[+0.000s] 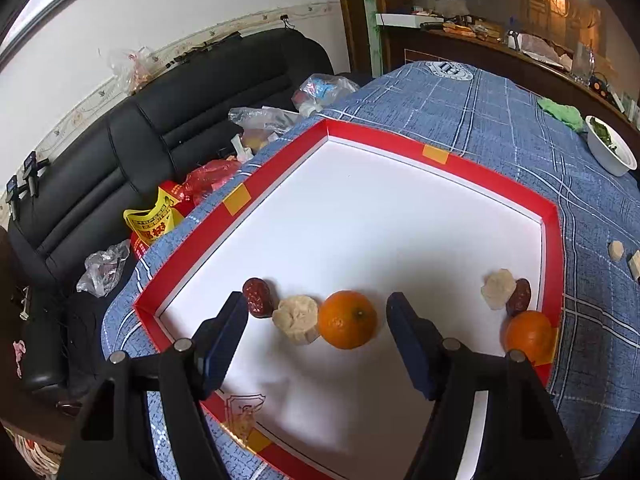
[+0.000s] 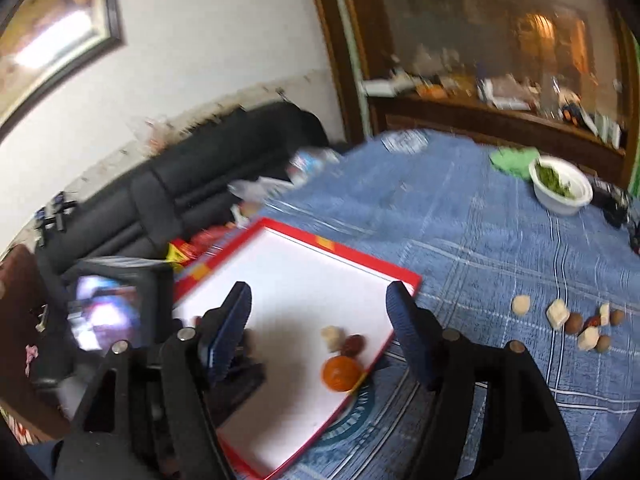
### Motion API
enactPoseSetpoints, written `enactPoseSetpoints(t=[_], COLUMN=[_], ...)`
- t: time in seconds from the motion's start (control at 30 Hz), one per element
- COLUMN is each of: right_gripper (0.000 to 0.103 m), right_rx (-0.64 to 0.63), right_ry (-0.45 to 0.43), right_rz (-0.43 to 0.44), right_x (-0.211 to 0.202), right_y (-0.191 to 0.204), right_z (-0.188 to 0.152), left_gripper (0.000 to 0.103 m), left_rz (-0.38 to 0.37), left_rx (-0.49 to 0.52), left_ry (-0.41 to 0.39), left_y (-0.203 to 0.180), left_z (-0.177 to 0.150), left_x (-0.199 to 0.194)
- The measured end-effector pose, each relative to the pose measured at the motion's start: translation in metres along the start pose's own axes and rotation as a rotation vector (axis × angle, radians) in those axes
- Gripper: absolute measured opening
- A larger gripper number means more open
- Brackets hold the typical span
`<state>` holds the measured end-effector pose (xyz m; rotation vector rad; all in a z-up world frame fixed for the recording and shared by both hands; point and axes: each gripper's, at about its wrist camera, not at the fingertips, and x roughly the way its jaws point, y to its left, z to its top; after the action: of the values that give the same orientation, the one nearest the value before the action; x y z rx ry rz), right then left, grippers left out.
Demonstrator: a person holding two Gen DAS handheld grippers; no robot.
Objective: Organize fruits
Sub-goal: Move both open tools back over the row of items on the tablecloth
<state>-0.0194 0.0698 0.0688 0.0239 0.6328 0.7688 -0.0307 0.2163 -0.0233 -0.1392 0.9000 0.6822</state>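
Hovering left tool (image 1: 316, 320) agape, glossy round orange (image 1: 347, 319), wrinkled date (image 1: 258, 297)

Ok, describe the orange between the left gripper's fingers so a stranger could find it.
Find the red-rimmed white tray on the blue tablecloth. Near its front-left sits a row of three: red date, pale chunk, then the orange. The other orange hugs the right rim.

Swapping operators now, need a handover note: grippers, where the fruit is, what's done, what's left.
Left gripper: open, empty, over the red-rimmed tray.
Right gripper: open, empty, above the tray's right side.
In tray: a row of red date, pale chunk, orange; a second set at the right rim, pale chunk, date, orange.
Left: loose pieces on the blue tablecloth, right of the tray.
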Motion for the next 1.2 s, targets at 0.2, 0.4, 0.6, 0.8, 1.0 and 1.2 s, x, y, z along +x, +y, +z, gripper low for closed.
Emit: enactPoseSetpoints(t=[0.2, 0.4, 0.6, 0.8, 1.0, 1.2], right_gripper=[0.075, 0.075, 0.075, 0.075, 0.075, 0.074], right_rx=[-0.049, 0.056, 0.195, 0.325, 0.379, 0.367], right_ry=[-0.011, -0.047, -0.048, 0.014, 0.04, 0.085], right_rz=[0.051, 0.002, -0.174, -0.339, -0.412, -0.445], right_x=[-0.016, -0.038, -0.065, -0.073, -0.081, -0.069], right_y=[0.016, -0.022, -0.105, -0.188, -0.232, -0.25], right_z=[0.0, -0.014, -0.044, -0.074, -0.087, -0.09], left_gripper=[0.071, 0.071, 0.071, 0.071, 0.071, 0.071], left_rz=[-0.01, -0.035, -0.077, -0.14, -0.178, -0.265], left_rx=[0.014, 0.019, 0.059, 0.132, 0.185, 0.209], left_ry=[-0.011, -0.024, -0.04, -0.073, -0.074, -0.089], left_y=[-0.006, -0.012, -0.038, -0.077, -0.113, -0.139], left_z=[-0.001, -0.001, -0.001, -0.003, -0.006, -0.005], left_x=[-0.007, -0.011, -0.021, -0.037, -0.042, -0.046])
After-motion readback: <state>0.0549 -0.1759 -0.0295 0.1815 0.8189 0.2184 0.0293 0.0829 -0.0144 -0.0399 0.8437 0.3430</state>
